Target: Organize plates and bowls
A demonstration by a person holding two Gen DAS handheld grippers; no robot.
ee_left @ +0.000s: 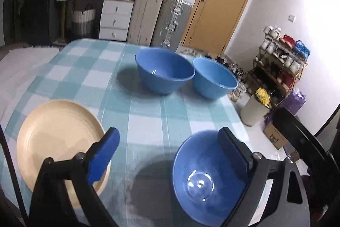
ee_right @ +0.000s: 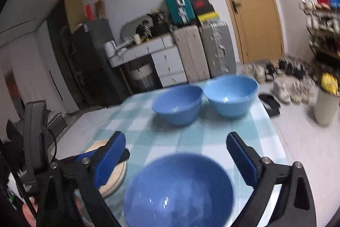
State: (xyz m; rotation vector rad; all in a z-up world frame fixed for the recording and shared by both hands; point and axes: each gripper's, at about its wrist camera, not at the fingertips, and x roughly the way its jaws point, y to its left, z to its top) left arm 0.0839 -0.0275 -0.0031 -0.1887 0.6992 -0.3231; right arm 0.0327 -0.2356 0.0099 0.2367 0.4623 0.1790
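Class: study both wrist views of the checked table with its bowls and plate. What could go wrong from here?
1. The far light blue bowl sits close to the table's right edge; a nudge could tip it off.
2. The near glossy blue bowl also sits by that edge.
3. The left tongs hang open over the cream round plate; lowering carelessly might strike it.

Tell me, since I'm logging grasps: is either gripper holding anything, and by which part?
Nothing is held. The left gripper and right gripper both stand open above the near blue bowl, pads clear of it.
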